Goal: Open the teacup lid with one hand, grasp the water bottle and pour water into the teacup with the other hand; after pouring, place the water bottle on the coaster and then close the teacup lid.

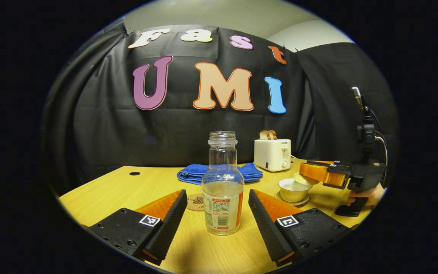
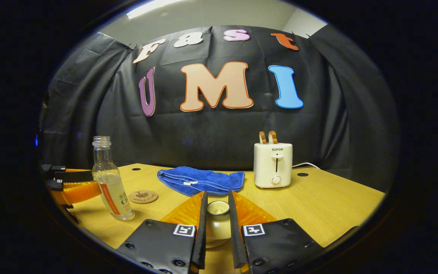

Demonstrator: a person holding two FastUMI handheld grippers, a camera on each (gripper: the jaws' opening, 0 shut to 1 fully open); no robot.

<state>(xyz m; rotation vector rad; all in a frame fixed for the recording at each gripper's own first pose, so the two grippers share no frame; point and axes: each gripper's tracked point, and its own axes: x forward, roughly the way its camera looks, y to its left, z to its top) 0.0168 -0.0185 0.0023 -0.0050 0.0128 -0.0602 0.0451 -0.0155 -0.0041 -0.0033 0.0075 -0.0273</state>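
- Step in hand, by the look of it: lid already lifted off, bottle grab coming up next.
- Left hand-held gripper (image 1: 218, 213) wide open, nothing held, fingers either side of the water bottle (image 1: 222, 190) with clear gaps on both sides.
- Best bet: slide in a touch further so the ribbed pads land on the labelled belly, not the narrow neck, then squeeze evenly. Glass looks slick, so a centred, square grip matters before any tilt.
- Right hand-held gripper (image 2: 218, 219) nearly closed, clamped on the teacup lid (image 2: 218, 208) between both fingers. Seen from the left gripper view, lid held just above and to the side of the open teacup (image 1: 294, 189). Worth parking it well off to the side so the pour path stays free.
- Bottle: clear, uncapped, upright on the worktop (image 1: 105, 194), roughly half full, white and orange label low down.
- Open mouth plus that much liquid means a slow tilt, probably; small cup, easy to overshoot.
- Teacup: pale, small, sitting on a saucer (image 1: 278, 197), right of the bottle, near the toaster (image 1: 272, 154).
- Coaster (image 1: 195, 201): round, cork-looking, just behind the bottle on its left, in front of the blue cloth (image 1: 194, 173). Handy landing spot for later.
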